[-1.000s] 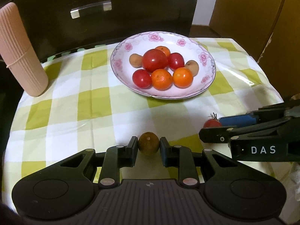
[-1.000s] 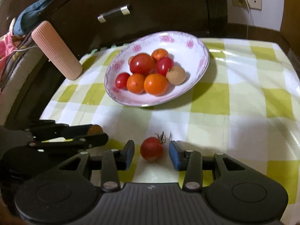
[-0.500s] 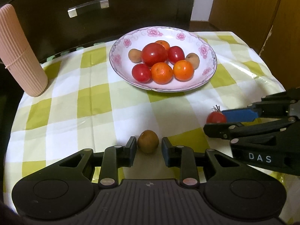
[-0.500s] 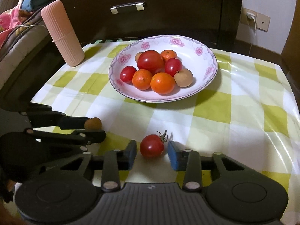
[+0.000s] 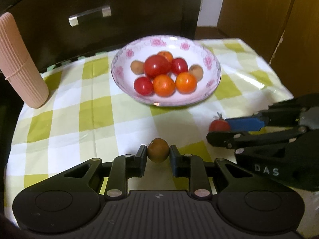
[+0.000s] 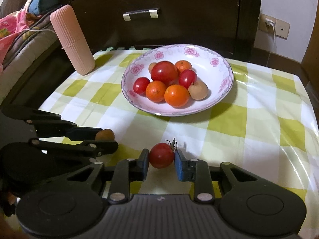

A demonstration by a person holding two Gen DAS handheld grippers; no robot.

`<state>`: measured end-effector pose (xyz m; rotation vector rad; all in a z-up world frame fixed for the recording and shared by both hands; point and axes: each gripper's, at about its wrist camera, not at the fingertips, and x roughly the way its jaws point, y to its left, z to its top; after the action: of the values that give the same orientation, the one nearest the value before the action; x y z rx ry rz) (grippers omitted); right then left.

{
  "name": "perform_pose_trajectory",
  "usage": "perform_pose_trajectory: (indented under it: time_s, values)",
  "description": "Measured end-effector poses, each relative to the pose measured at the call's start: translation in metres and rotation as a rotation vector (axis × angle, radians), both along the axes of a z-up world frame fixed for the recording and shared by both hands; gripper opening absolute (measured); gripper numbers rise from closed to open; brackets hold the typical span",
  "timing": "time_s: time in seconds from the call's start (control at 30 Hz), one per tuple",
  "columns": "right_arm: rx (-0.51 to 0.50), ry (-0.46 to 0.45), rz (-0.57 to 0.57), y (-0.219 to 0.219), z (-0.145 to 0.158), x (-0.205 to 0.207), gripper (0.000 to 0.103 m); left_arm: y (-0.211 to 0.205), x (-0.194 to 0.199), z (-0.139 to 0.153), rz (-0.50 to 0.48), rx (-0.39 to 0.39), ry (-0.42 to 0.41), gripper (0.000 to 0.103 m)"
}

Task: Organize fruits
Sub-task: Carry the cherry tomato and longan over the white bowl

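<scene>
- The counter [image 6: 259, 119] carries a green-and-white checked cloth, with a dark cabinet [image 6: 179, 4] rising behind its far edge.
- The left gripper [image 5: 158, 156] sits low over the near part of the cloth; its jaws are closed onto a small brown fruit [image 5: 158, 150], one pad touching each side.
- The right gripper [image 6: 161, 160] is just beside it on the right — its jaws pinch a small red tomato [image 6: 161, 155] whose green stem points up and to the right.
- A ribbed pink cylinder [image 6: 72, 39] stands tilted at the far-left corner of the counter, well apart from both grippers.
- A white bowl [image 6: 221, 65] with pink flowers on its rim sits past both grippers, toward the far side of the cloth.
- Inside the bowl lie one large tomato [image 6: 163, 70], two smaller red ones, three oranges [image 6: 176, 95] and two brown fruits — all clustered together and touching.
- Whether the two gripped fruits are clear of the cloth cannot be told.
</scene>
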<state>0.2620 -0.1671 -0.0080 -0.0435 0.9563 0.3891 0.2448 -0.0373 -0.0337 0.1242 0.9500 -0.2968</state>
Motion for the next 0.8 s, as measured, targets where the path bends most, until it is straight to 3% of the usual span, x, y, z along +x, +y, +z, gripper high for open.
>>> perform_pose_trajectory:
  time_s: [0.8]
  values:
    - [0.069,-0.074,-0.067,-0.010,0.027,0.014,0.027,-0.007,0.023,0.028,0.048,-0.078,-0.072,0.030]
